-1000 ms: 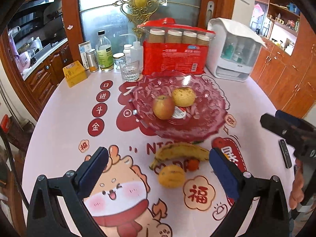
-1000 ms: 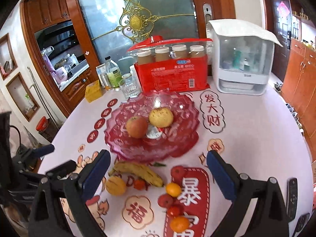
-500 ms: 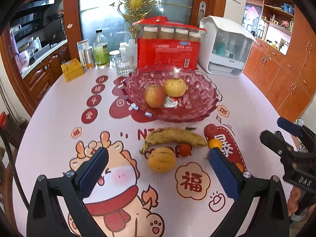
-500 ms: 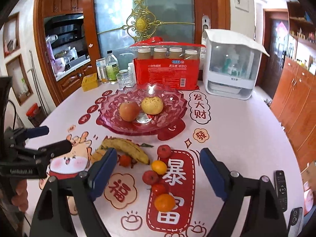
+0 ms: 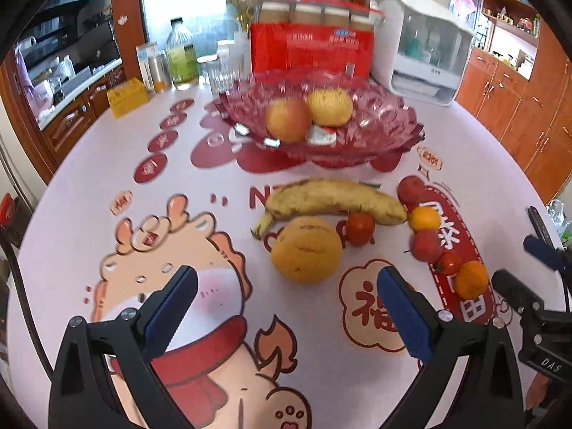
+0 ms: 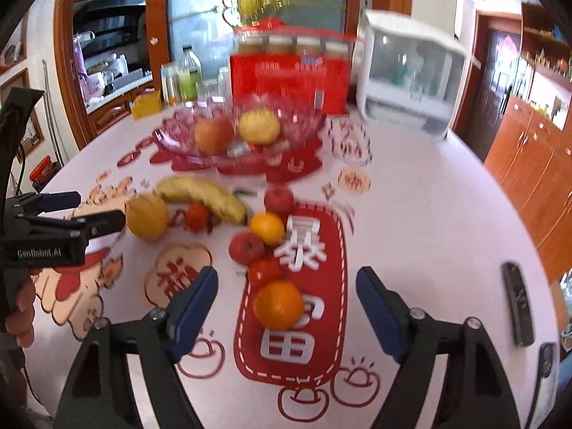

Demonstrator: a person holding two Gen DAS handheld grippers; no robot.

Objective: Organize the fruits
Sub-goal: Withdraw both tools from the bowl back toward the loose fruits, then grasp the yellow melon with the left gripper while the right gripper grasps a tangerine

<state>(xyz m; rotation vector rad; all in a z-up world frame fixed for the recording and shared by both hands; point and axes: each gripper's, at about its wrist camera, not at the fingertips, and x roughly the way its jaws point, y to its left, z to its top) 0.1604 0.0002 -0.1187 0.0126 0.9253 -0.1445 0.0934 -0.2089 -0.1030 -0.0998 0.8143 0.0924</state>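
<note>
A red glass fruit bowl (image 5: 386,132) (image 6: 304,121) holds an apple (image 5: 287,119) and a yellow pear-like fruit (image 5: 330,106). On the table lie a banana (image 5: 332,200), a large yellow-orange fruit (image 5: 305,249) (image 6: 147,216), small tomatoes, red apples and oranges. My left gripper (image 5: 286,307) is open and empty, just short of the large yellow fruit. My right gripper (image 6: 286,307) is open and empty, with an orange (image 6: 279,304) between its fingers' line and a tomato (image 6: 264,271) beyond.
A red box of jars (image 5: 311,46), a white appliance (image 5: 422,46), bottles and a glass (image 5: 220,73) stand behind the bowl. A yellow box (image 5: 127,95) sits at the left. A remote (image 6: 516,307) lies at the right table edge.
Both grippers have come lower and nearer to the loose fruit; the fruit looks larger in both views. Both stay open.
</note>
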